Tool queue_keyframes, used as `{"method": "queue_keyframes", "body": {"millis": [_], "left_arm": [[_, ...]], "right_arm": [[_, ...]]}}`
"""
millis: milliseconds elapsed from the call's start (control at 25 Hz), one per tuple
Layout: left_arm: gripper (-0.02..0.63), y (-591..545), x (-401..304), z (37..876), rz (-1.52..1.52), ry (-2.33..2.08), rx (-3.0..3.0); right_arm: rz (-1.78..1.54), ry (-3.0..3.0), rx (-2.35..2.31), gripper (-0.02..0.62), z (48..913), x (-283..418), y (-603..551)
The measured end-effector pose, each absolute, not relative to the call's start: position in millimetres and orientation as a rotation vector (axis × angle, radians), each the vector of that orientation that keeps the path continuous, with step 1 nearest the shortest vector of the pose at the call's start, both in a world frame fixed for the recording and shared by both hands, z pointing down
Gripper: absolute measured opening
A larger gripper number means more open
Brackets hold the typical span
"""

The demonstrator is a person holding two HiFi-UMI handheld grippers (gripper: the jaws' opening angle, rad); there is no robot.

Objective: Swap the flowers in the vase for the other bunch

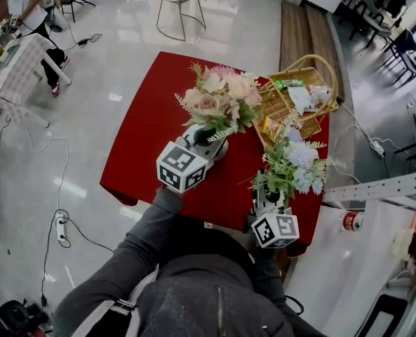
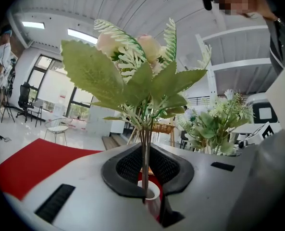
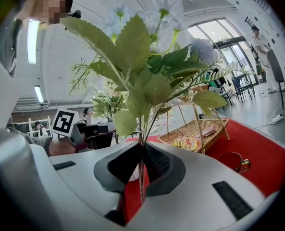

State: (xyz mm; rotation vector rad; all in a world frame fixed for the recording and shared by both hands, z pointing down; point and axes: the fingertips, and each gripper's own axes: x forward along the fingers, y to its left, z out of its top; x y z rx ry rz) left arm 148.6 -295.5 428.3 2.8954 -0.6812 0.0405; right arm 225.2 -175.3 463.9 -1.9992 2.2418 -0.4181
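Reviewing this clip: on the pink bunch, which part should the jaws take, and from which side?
The bare stems below the foliage, approached level from the side. On the pink bunch they run upright as one thin bundle, while everything above spreads wide and soft. The left gripper is shut on it exactly there, just above the mouth of the white vase.

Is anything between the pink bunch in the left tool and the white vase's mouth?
Nothing visible does. The left tool is shut on the stems of the pink bunch, and they hang right at the open mouth of the white vase. The blue bunch is apart, clamped in the right tool.
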Motion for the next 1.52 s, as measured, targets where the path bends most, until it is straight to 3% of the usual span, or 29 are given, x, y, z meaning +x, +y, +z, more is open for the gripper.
{"method": "queue_keyframes", "body": {"millis": [640,1160,1520], "left_arm": [[0.051,-287.0,145.9,453.9,0.284,-0.81,2.985],[0.162,-287.2,139.1,452.2,0.304,-0.841,3.015],[0.176,-279.5,139.3,455.7,0.344,-0.819,3.039]], "right_arm": [[-0.407,2.247,-1.989,0.029,462.0,223.1,-174.4],[-0.418,2.238,-1.984,0.029,461.6,222.3,-175.1],[-0.405,2.249,-1.985,0.029,463.2,222.4,-175.0]]}}
